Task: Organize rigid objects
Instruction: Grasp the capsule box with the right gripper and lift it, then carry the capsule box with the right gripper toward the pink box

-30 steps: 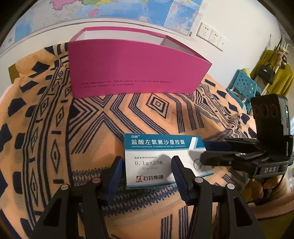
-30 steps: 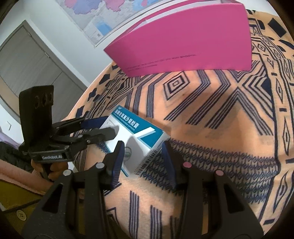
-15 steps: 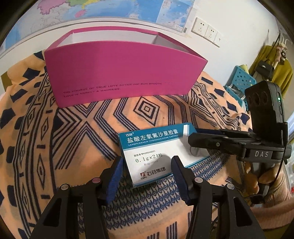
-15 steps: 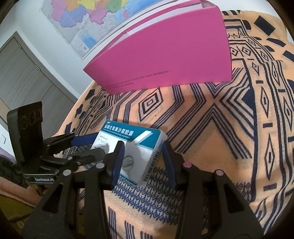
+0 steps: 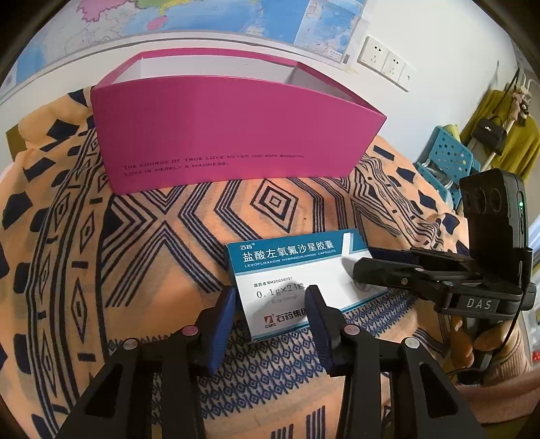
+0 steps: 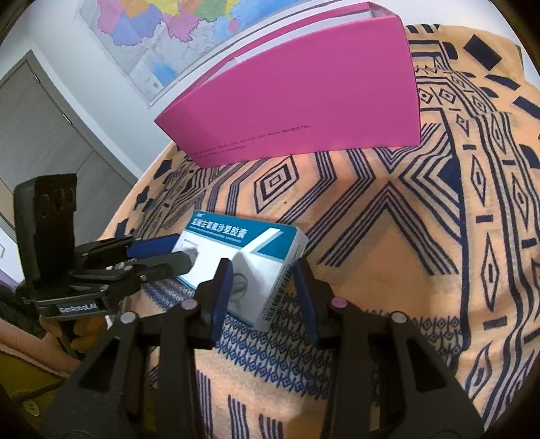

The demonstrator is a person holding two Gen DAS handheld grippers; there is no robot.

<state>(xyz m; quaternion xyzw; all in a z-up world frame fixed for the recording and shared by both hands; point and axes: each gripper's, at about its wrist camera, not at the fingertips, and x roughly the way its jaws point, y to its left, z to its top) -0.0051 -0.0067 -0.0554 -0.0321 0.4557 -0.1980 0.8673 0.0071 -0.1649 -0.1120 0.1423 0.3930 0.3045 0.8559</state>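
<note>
An orange cloth (image 5: 162,256) with a dark-blue geometric pattern of diamonds, chevrons and stripes covers the whole supporting surface, hiding what lies beneath. At its far side, near the wall, stands an open-topped magenta box (image 5: 233,135) with a line of small print along its front. Nearer the cameras a blue-and-white medicine carton (image 5: 293,280) sits on the cloth, well apart from the box.

Each camera sits just behind its own gripper and looks forward and down along the fingers, close to the patterned cloth. The left view (image 5: 270,304) faces the medicine box (image 5: 297,280) head-on; the right view (image 6: 263,287) meets its end. Both share that box, the pink box (image 5: 233,135) and the wall map (image 5: 209,17), and each sees the other gripper.
</note>
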